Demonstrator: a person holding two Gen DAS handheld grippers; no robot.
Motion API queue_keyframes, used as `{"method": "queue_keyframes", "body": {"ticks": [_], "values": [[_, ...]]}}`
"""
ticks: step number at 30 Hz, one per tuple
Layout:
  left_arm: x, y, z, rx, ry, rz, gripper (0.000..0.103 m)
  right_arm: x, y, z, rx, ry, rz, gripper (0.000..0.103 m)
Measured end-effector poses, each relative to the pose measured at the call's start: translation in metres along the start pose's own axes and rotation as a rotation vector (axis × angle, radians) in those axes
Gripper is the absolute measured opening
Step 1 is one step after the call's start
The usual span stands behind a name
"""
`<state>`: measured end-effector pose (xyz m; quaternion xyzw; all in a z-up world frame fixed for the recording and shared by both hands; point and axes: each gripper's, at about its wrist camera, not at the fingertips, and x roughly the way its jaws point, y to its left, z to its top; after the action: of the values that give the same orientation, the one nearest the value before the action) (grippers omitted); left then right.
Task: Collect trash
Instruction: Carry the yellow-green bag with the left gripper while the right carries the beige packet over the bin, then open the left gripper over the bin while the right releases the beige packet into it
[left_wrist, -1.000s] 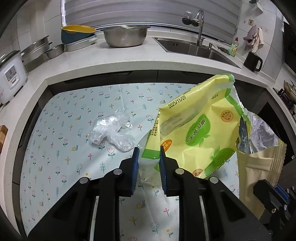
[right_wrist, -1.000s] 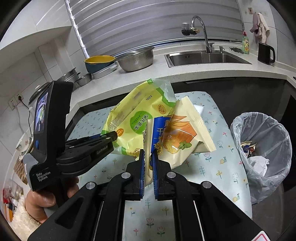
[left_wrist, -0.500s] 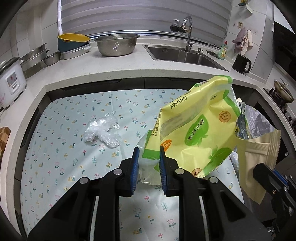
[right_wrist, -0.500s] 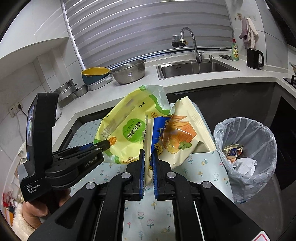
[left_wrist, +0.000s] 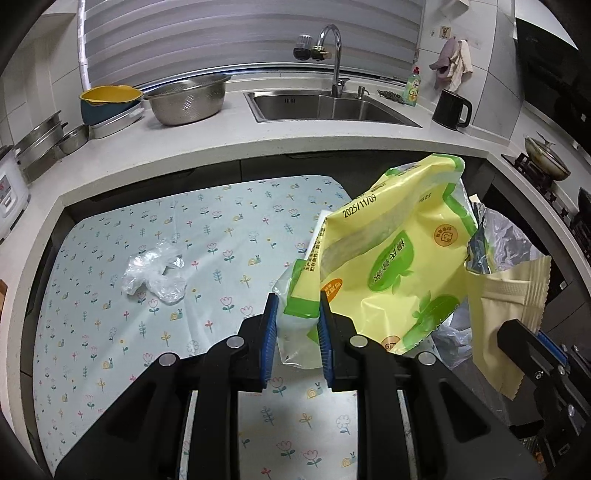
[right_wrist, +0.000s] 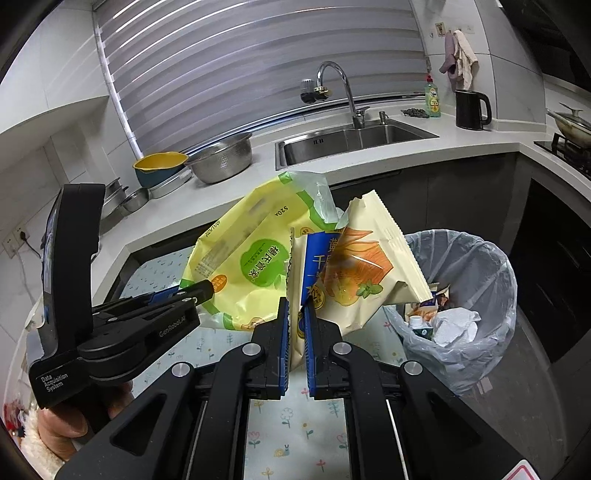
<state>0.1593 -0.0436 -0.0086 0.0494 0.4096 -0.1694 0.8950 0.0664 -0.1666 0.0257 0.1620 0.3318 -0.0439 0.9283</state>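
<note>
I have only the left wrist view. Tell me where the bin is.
Observer: The trash bin stands on the floor beside the table, right of the cream packet in the right wrist view.
Operator: Report what is in it.
Observer: Crumpled white paper and a small carton lie inside; it is not full.
Operator: Check the right grip.
Observer: The right gripper is shut on the cream packet's lower edge.
</note>
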Motion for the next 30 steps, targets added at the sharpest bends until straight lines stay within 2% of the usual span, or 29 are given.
{"method": "queue_keyframes", "body": {"ticks": [10,17,30], "values": [[0.03,-0.068,0.007,0.088,0.03,-0.052,0.02,0.008,-0.068,0.003,0.09,0.002,-0.091,0.007],[0.053,-0.098,0.016,0.113,0.051,-0.069,0.02,0.012,-0.108,0.008,0.146,-0.013,-0.146,0.007],[0.101,-0.139,0.033,0.171,0.097,-0.067,0.02,0.048,-0.158,0.017,0.216,0.009,-0.159,0.007]]}}
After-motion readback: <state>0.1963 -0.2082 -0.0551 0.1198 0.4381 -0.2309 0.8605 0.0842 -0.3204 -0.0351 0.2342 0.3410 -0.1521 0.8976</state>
